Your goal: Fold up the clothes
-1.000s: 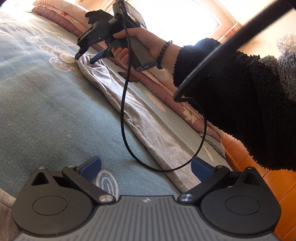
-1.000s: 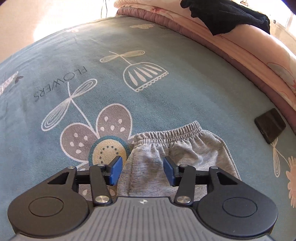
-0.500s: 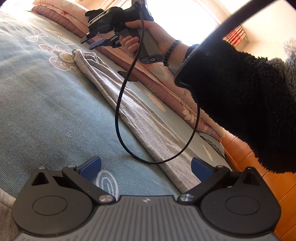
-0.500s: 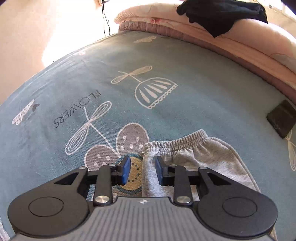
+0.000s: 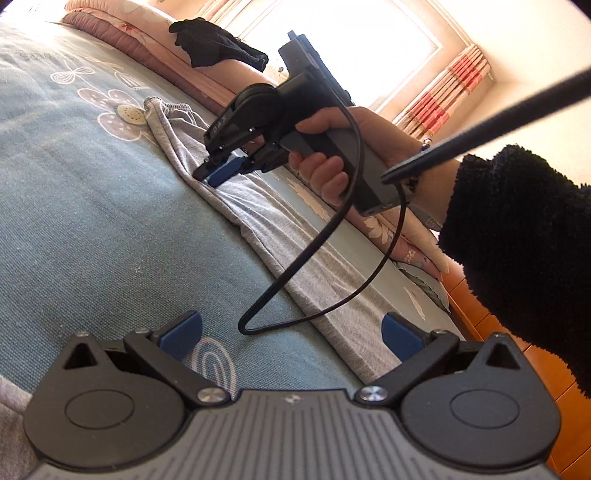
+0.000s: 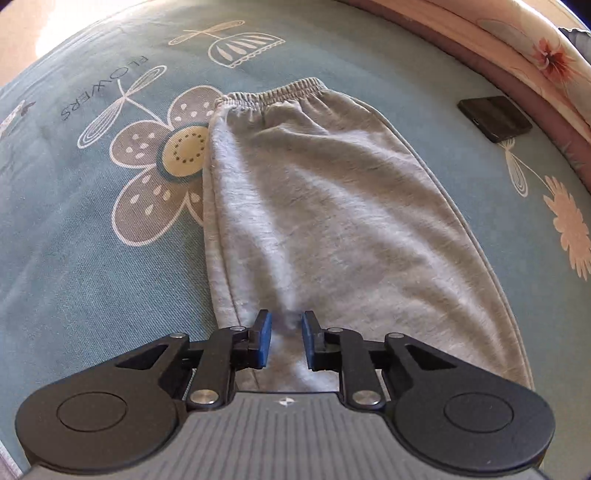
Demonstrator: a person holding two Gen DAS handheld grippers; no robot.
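The grey pants [image 6: 325, 206] lie flat on the bed [image 6: 92, 280], waistband toward 12 o'clock. The right gripper [image 6: 286, 339], tilted down by the hand [image 5: 332, 166], is nearly closed with a fabric ridge between its fingers. The left gripper [image 5: 291, 332] hovers wide open, holding nothing.

Bed [image 6: 92, 277] w/ a blue-green sheet, big flower print & "FLOWERS" lettering upper left of the right wrist view. Grey pants [image 6: 332, 206] lie flat on it, centre frame, waistband toward the top, covering part of the flower. Small black flat thing [image 6: 495, 118] upper right, apart from the pants. Pink quilt [image 6: 517, 33] along the top-right edge; black garment [image 5: 218, 44] on the quilt, top of the left wrist view.
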